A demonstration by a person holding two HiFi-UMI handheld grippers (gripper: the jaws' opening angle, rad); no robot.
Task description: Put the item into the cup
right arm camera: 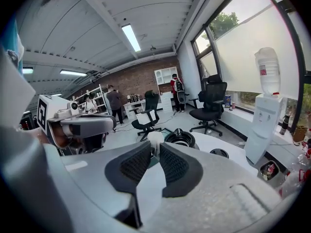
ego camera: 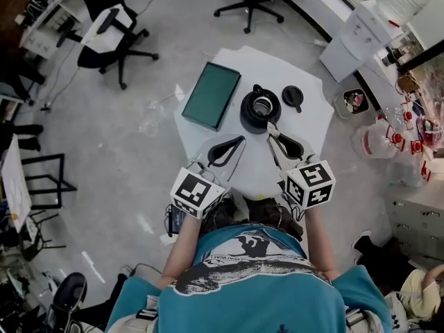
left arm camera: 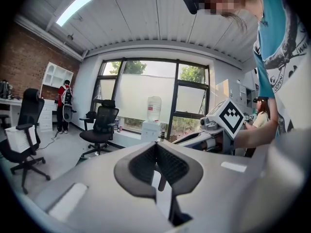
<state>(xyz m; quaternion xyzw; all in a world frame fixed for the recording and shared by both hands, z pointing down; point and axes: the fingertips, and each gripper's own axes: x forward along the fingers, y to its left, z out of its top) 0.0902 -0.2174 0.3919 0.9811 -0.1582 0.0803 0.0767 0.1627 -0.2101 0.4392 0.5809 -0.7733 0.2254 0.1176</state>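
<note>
Holding the item (right arm camera: 155,138) pinched in its jaws just short of the cup (ego camera: 260,108) at the centre of the table (ego camera: 305,92), the right gripper (right arm camera: 155,147) does best to centre over the open mouth and lower before letting go; the left gripper (left arm camera: 156,148), closed on nothing, hangs near the front edge.

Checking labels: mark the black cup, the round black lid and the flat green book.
Black cup (ego camera: 261,108): head view, open mouth.
Round black lid (ego camera: 292,94): head view, top face.
Flat green book (ego camera: 211,95): head view, cover middle.
</note>
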